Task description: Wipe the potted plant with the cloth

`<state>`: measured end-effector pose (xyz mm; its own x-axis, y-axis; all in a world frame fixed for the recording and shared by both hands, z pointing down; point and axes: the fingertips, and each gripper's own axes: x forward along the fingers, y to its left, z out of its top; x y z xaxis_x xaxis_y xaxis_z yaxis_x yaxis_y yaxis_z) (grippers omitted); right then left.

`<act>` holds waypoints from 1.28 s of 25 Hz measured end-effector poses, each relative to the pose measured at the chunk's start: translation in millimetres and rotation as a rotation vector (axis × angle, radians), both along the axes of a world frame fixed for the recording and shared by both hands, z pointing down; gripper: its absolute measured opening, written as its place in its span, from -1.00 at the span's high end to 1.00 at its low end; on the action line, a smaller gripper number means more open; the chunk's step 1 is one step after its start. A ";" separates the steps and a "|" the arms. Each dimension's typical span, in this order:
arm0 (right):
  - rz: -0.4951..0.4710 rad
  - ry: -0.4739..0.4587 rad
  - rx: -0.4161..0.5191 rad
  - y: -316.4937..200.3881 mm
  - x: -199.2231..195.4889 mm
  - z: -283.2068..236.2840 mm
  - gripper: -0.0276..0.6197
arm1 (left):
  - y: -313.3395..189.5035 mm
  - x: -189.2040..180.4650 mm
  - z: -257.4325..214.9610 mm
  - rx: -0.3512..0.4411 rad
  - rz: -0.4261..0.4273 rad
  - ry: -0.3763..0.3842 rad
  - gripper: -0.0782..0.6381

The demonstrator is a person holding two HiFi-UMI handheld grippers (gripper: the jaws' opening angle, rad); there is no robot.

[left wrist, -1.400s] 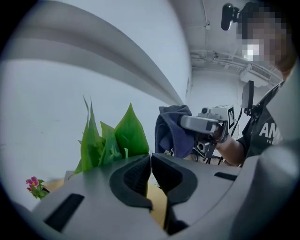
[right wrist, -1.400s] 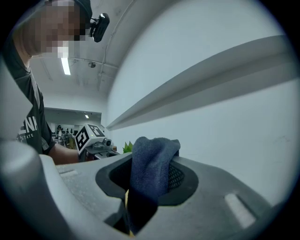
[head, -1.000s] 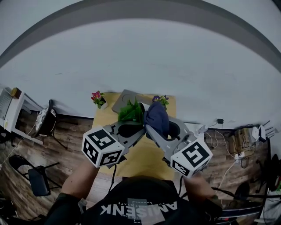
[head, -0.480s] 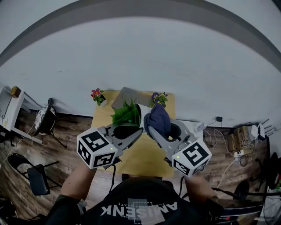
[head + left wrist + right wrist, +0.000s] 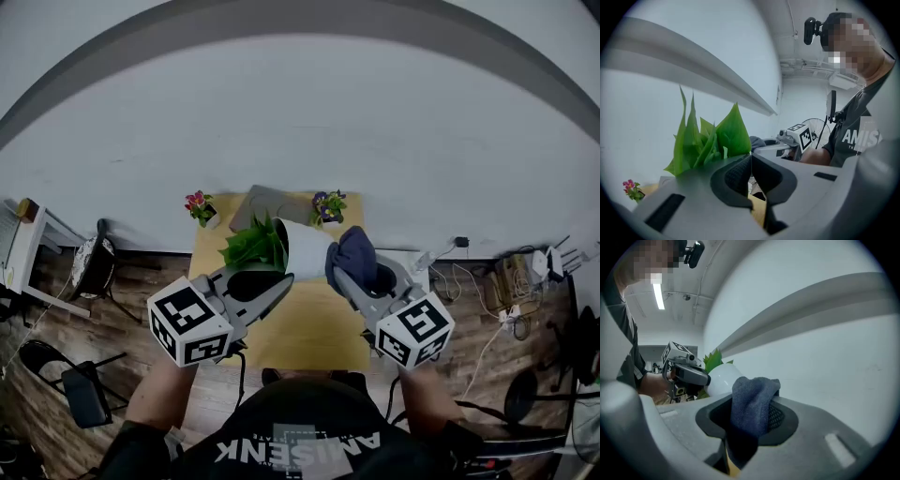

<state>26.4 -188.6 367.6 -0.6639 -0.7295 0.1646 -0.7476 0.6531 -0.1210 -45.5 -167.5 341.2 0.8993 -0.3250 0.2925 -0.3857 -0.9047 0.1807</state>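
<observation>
Potted plant (image 5: 302, 249) tilts just beyond your left tongs (image 5: 279, 285), pressed together at its leaves; your right tongs (image 5: 339, 276) pinch the cloth (image 5: 356, 253) beside it.

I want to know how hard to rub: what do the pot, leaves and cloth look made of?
The pot: smooth white with a soft sheen, likely glazed ceramic or plastic. The leaves: stiff, evenly bright green, possibly plastic; real cannot be ruled out. The cloth: dark blue, matte, finely textured weave, probably microfibre or similar soft fabric.
</observation>
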 end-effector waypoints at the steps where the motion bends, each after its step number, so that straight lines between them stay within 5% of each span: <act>1: 0.012 0.001 -0.011 -0.2 3.9 4.0 0.53 | 1.4 -0.2 -0.8 0.007 0.006 -0.001 0.76; 7: 0.048 -0.012 -0.008 2.0 20.1 -4.3 0.53 | 13.1 -3.3 6.7 0.091 0.073 -0.112 0.76; 11: -0.024 -0.041 0.065 10.4 2.1 -40.2 0.53 | 21.0 -2.5 17.6 0.168 0.136 -0.222 0.76; 18: -0.163 -0.038 0.118 30.2 -51.9 -67.8 0.53 | 33.2 0.4 16.3 0.196 0.149 -0.230 0.76; 32: -0.103 -0.064 0.027 31.1 -36.1 -20.0 0.53 | 47.0 -7.4 12.1 0.207 0.133 -0.215 0.76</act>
<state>-9.7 -157.5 347.6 -0.7439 -0.6606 0.1006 -0.6678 0.7295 -0.1478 -52.9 -120.5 353.3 0.8628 -0.2809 0.4203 -0.2708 -0.9589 -0.0849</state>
